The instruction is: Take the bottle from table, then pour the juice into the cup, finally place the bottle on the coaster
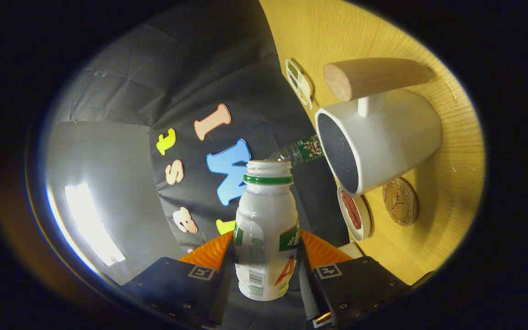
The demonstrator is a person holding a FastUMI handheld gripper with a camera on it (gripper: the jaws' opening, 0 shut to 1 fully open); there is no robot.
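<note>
White plastic uncapped bottle (266, 229) is clamped in the claw (266, 270), tipped, mouth near the white wood-handled cup (383, 142). Pouring is judged underway; next, righting and setting on the round cork coaster (400, 201) on the worktop (447, 220).

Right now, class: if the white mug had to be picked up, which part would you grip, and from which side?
Probably the wooden handle, a straight peg jutting sideways off the white mug; close across it from its free end. The claw is busy, shut on the bottle.
</note>
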